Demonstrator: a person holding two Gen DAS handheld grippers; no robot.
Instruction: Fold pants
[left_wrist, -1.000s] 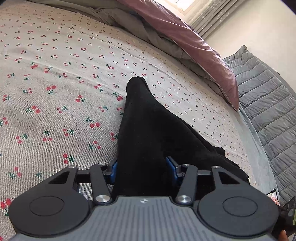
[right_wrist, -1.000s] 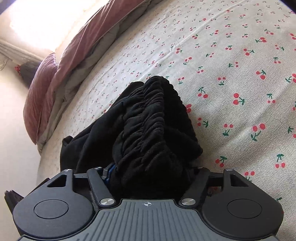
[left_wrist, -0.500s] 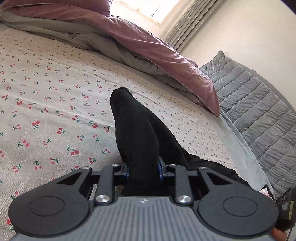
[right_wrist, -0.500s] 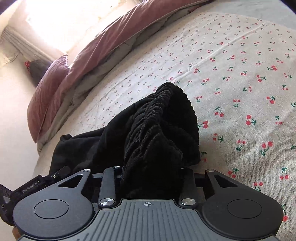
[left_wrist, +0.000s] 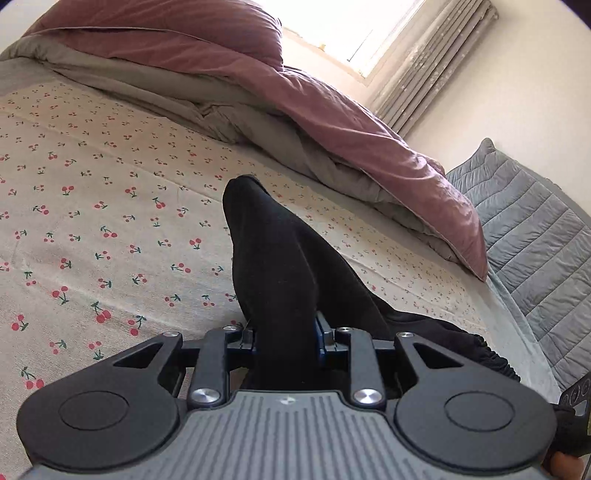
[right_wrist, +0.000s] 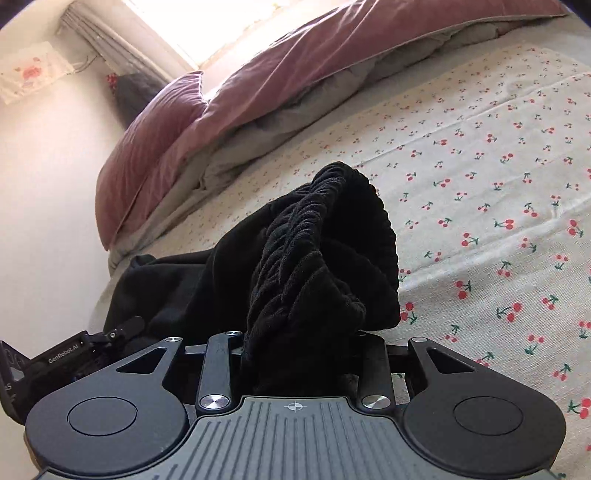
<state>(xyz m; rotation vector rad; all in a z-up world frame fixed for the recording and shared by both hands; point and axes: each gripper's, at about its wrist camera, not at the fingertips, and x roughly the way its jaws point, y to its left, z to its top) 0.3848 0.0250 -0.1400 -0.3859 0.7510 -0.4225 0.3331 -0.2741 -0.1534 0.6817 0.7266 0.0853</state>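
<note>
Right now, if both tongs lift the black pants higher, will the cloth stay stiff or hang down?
The black pants will probably hang limp: the cloth already droops in soft folds from the left tongs. The gathered waistband bunches thickly in the right tongs, so it seems unlikely to slip.

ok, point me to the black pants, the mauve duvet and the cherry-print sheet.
black pants (right_wrist: 332, 236), right wrist view, on the gathered elastic waistband.
mauve duvet (left_wrist: 343, 122), left wrist view, on its creased upper face.
cherry-print sheet (left_wrist: 92, 229), left wrist view, on bare fabric left of the pants.
</note>
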